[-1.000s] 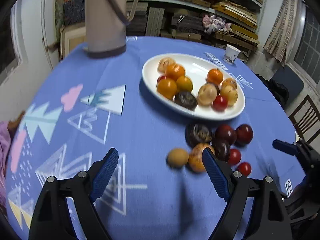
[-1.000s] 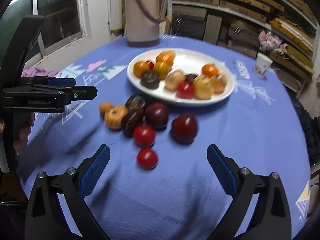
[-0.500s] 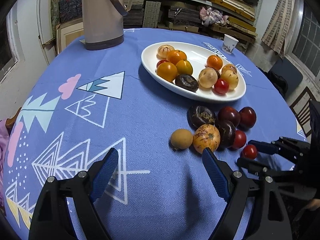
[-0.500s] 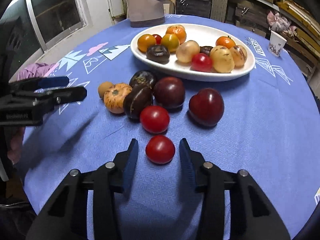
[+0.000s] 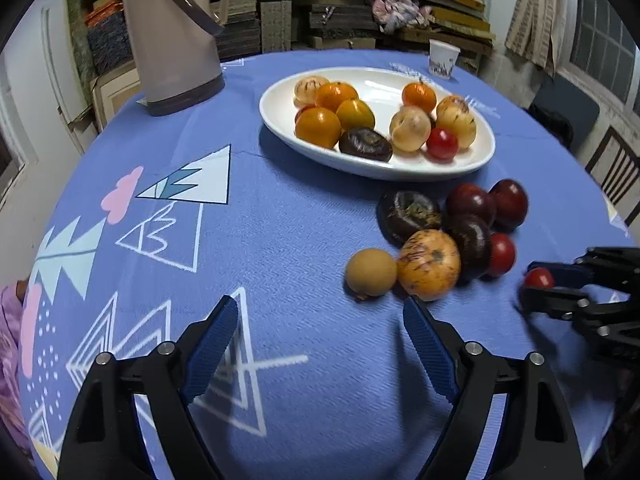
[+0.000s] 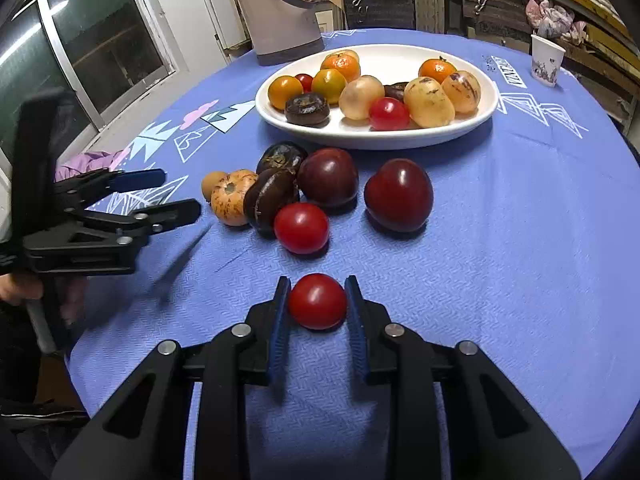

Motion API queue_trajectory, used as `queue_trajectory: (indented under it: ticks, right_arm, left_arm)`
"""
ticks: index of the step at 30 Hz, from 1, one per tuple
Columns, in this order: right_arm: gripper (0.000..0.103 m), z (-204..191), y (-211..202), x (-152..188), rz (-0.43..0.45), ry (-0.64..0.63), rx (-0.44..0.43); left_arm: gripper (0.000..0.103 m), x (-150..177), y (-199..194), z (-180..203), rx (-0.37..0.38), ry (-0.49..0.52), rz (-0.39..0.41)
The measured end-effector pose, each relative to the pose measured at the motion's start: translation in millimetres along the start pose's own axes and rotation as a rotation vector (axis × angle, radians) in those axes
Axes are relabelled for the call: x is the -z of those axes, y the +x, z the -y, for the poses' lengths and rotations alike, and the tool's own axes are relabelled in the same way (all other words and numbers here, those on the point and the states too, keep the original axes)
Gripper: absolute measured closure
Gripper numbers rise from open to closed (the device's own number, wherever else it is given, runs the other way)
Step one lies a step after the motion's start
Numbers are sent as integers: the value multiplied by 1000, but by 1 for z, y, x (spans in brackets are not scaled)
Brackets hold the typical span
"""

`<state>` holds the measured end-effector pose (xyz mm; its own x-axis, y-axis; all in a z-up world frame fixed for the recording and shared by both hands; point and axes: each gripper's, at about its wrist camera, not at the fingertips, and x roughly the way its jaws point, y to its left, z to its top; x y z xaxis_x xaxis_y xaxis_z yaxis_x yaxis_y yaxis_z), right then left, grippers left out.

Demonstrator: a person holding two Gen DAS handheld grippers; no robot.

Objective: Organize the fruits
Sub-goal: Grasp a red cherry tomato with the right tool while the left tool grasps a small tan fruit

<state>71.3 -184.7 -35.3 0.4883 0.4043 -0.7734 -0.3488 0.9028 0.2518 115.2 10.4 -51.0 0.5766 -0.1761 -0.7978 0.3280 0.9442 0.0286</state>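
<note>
A white oval plate (image 5: 400,172) holds several orange, yellow, dark and red fruits. In front of it on the blue cloth lies a loose cluster: a small brown fruit (image 5: 371,272), an orange speckled fruit (image 5: 429,264), dark purple ones, a red tomato (image 6: 301,227) and a dark red plum (image 6: 399,195). My right gripper (image 6: 317,280) is shut on a small red tomato (image 6: 317,301) resting on the cloth, apart from the cluster. My left gripper (image 5: 320,304) hovers just short of the brown fruit, its jaws closing slightly with nothing between them.
A tall beige thermos jug (image 5: 172,36) stands at the back left and a paper cup (image 5: 442,57) behind the plate. Cluttered shelves line the far wall. A chair (image 5: 616,176) stands off the table's right edge. A hand (image 6: 16,290) grips the left tool.
My right gripper's jaws came together around the small red tomato and now press on it. My left gripper sank a little toward the cloth and rolled slightly.
</note>
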Motion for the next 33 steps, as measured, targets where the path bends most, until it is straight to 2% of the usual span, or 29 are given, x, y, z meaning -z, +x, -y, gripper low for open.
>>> queue_trajectory:
  ticks: [2,9,12,13,14,15,19,23,33]
  right_arm:
    - [75,0,0,1,1,3,-5]
    - [74,2,0,1,3,12,-24]
    - [74,3,1,0,5,18,-28]
    - [74,3,1,0,5,21,-29]
    - [74,3,1,0,5,22,-28]
    - [74,3,1,0,5,21,-27]
    - [74,3,1,0,4,19,-27]
    - [74,1,1,1,0,17,-27]
    - [74,1,1,1,-2,22,-37]
  left_arm:
    - [25,-1,7,-2,8,7,-18]
    - [27,-11,19,1,13,27,-8]
    - [42,-15,21,2,38,25,1]
    - [54,-16,21,1,40,18,9]
    - [60,-17,21,1,39,12,14]
    - [62,-18,22,1,41,8,20]
    - [61,-20,22,8,44,38,30]
    - [55,-24,26,10,14,85,33]
    - [55,-44,43,-8,94,38,40]
